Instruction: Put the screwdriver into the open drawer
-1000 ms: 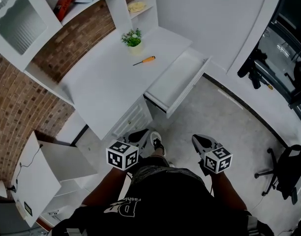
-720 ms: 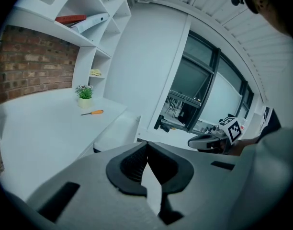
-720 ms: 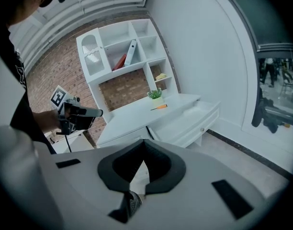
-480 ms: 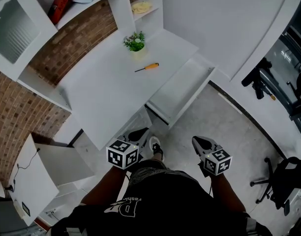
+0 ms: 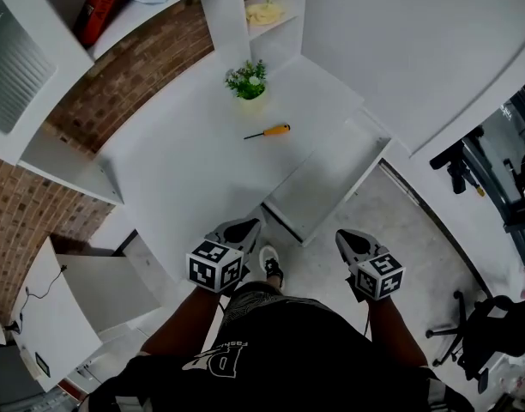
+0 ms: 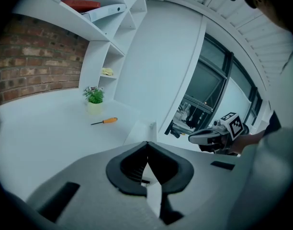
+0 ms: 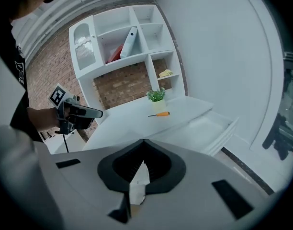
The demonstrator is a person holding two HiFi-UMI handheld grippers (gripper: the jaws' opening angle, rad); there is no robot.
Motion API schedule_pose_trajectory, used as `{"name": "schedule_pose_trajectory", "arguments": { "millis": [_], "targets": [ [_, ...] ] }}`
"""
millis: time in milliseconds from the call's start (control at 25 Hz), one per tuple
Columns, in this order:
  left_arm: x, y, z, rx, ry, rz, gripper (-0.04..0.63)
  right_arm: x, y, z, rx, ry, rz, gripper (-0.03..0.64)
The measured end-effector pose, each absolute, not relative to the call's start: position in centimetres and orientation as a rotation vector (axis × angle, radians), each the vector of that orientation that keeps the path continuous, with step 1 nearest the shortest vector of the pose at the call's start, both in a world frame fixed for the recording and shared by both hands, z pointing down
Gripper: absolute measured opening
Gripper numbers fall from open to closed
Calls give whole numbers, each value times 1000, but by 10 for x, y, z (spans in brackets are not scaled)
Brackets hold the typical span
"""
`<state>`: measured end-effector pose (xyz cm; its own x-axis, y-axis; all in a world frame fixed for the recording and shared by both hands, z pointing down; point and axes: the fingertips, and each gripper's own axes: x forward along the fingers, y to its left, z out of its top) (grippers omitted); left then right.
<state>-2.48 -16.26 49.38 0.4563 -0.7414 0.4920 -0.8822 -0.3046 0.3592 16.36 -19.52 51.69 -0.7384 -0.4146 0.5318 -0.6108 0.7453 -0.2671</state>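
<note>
An orange-handled screwdriver [image 5: 269,132] [image 6: 105,121] [image 7: 159,114] lies on the white desk [image 5: 185,170], just in front of a small potted plant [image 5: 248,82]. To its right the desk's drawer [image 5: 327,178] [image 7: 211,126] stands pulled out, its inside white and bare. My left gripper [image 5: 243,226] [image 6: 147,143] hovers by the desk's near edge, its jaws shut with nothing in them. My right gripper [image 5: 344,234] [image 7: 144,141] is over the floor near the drawer's front, also shut and holding nothing. Both are far short of the screwdriver.
White shelves [image 5: 271,15] rise behind the desk against a brick wall [image 5: 134,67]. A low white cabinet with its door open [image 5: 82,290] stands at the left. A black office chair [image 5: 490,333] is on the floor at the lower right.
Desk, screwdriver and drawer have come nearer in the head view as I walk towards them. Both grippers went forward with me and stayed shut.
</note>
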Motion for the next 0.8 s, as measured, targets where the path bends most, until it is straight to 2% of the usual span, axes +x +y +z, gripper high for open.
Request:
{"name": "schedule_pose_trajectory", "arguments": {
  "millis": [800],
  "targets": [
    [-121, -251, 519, 2090, -1396, 313, 17, 46, -354, 510, 647, -2401, 239, 5]
  ]
}}
